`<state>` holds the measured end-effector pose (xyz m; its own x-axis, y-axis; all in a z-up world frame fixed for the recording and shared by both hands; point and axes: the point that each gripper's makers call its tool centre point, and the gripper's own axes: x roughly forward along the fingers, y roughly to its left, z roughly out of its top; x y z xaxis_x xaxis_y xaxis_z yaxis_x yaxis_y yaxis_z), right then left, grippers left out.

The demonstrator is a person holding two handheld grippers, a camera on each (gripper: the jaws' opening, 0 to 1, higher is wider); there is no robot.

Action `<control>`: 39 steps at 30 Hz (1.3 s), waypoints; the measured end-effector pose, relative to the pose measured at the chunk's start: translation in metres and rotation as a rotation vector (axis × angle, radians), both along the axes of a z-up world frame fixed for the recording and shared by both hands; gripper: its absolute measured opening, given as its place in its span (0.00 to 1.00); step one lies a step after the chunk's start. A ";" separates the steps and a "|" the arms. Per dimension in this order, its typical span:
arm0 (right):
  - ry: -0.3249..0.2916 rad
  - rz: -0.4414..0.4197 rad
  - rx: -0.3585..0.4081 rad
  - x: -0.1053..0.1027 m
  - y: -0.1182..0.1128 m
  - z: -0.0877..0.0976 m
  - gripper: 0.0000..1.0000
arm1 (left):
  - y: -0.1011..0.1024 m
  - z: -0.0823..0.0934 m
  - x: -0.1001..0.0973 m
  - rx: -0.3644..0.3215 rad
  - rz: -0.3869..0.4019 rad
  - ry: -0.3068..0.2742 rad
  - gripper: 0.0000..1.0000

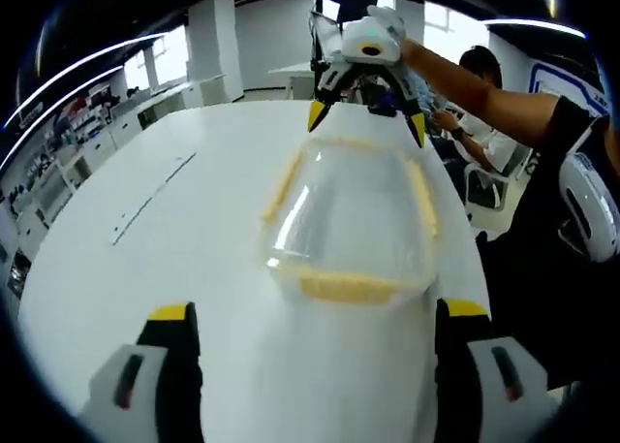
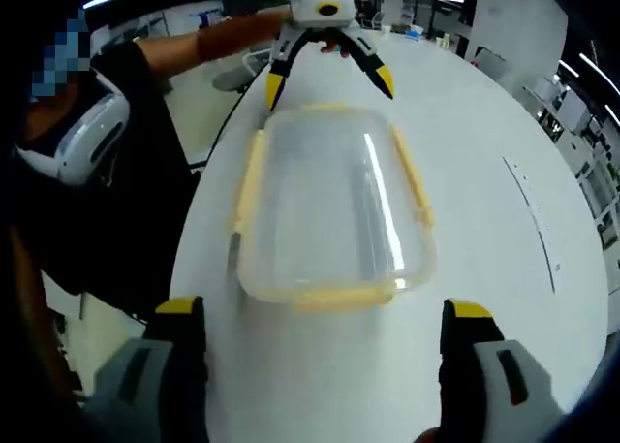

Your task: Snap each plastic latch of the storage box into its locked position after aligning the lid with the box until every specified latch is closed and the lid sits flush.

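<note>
Clear plastic storage box (image 1: pixel 351 220) w/ a clear lid (image 1: pixel 354 205) sits on a white table (image 1: pixel 174 220), between the two grippers, which face each other across it. Pale yellow latches run along all four sides; near-end latch (image 1: pixel 351 287) in the left gripper view lies flat against the box edge. Whether any latch is fully snapped can't be told.

Left gripper (image 1: pixel 318 312): jaws spread wide, yellow-tipped, holding nothing, just short of the box's near end. In the right gripper view it appears at the far end (image 2: pixel 329 79), jaws splayed either side of that end, not gripping.

Right gripper (image 2: pixel 325 312): jaws likewise wide apart, empty, near the box's other short end w/ its yellow latch (image 2: pixel 339 298). In the left gripper view it hangs over the far end (image 1: pixel 366 123), held by a person's hand (image 1: pixel 387 21).

Person in dark top (image 2: pixel 116 201) stands at the table edge. Office room behind, blurred.
</note>
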<state>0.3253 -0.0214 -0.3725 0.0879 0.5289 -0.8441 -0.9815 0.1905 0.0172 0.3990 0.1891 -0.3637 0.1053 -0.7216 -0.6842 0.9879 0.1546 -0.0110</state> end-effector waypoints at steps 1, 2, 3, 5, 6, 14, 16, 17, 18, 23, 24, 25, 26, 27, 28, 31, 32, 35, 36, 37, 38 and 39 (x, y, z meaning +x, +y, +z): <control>0.000 -0.007 0.004 -0.001 0.001 0.002 1.00 | 0.003 0.004 0.002 0.017 0.028 -0.005 1.00; -0.016 -0.013 0.008 0.000 0.002 0.008 1.00 | 0.002 0.008 -0.001 0.019 0.022 -0.009 1.00; -0.050 -0.014 -0.005 0.002 0.004 0.012 1.00 | -0.001 0.016 -0.006 0.013 0.019 -0.018 1.00; -0.095 -0.005 -0.010 0.008 0.009 0.020 1.00 | -0.007 0.024 -0.007 0.008 0.010 -0.053 1.00; -0.096 0.002 -0.007 0.009 0.016 0.028 1.00 | -0.010 0.027 -0.010 0.038 -0.010 -0.082 1.00; -0.004 0.020 -0.082 0.011 0.056 0.037 1.00 | -0.063 0.033 -0.038 0.164 -0.106 -0.073 1.00; -0.048 0.028 -0.132 0.023 0.058 0.032 1.00 | -0.068 0.029 -0.039 0.198 -0.115 -0.064 1.00; -0.028 0.022 -0.181 0.023 0.056 0.025 1.00 | -0.073 0.025 -0.039 0.209 -0.119 -0.055 1.00; -0.007 0.038 -0.179 0.020 0.061 0.019 1.00 | -0.076 0.023 -0.040 0.216 -0.121 -0.046 1.00; 0.002 0.085 -0.207 0.021 0.076 -0.004 1.00 | -0.088 -0.002 -0.047 0.284 -0.174 -0.018 1.00; 0.008 0.097 -0.209 0.021 0.079 -0.008 1.00 | -0.089 -0.005 -0.048 0.296 -0.183 -0.015 1.00; -0.003 0.099 -0.216 0.024 0.079 -0.010 1.00 | -0.090 -0.009 -0.047 0.312 -0.184 -0.010 1.00; -0.002 0.100 -0.221 0.024 0.080 -0.012 1.00 | -0.092 -0.011 -0.047 0.317 -0.190 -0.015 1.00; 0.002 0.105 -0.224 0.025 0.080 -0.013 1.00 | -0.094 -0.013 -0.044 0.324 -0.198 -0.021 1.00; 0.010 0.107 -0.225 0.024 0.080 -0.014 1.00 | -0.094 -0.017 -0.040 0.340 -0.197 -0.027 1.00; 0.016 0.113 -0.222 0.024 0.080 -0.014 1.00 | -0.093 -0.018 -0.040 0.342 -0.214 0.002 1.00; 0.019 0.115 -0.216 0.024 0.081 -0.015 1.00 | -0.093 -0.018 -0.040 0.339 -0.218 0.009 1.00; 0.027 0.124 -0.189 0.023 0.081 -0.017 1.00 | -0.094 -0.020 -0.038 0.338 -0.225 0.022 1.00; 0.028 0.125 -0.183 0.024 0.082 -0.017 1.00 | -0.094 -0.020 -0.038 0.342 -0.227 0.027 1.00; 0.027 0.127 -0.179 0.023 0.082 -0.017 1.00 | -0.095 -0.021 -0.038 0.351 -0.225 0.029 1.00; 0.021 0.129 -0.181 0.023 0.083 -0.019 1.00 | -0.095 -0.022 -0.038 0.375 -0.219 0.024 1.00; 0.020 0.130 -0.182 0.023 0.083 -0.019 1.00 | -0.095 -0.022 -0.038 0.382 -0.219 0.024 1.00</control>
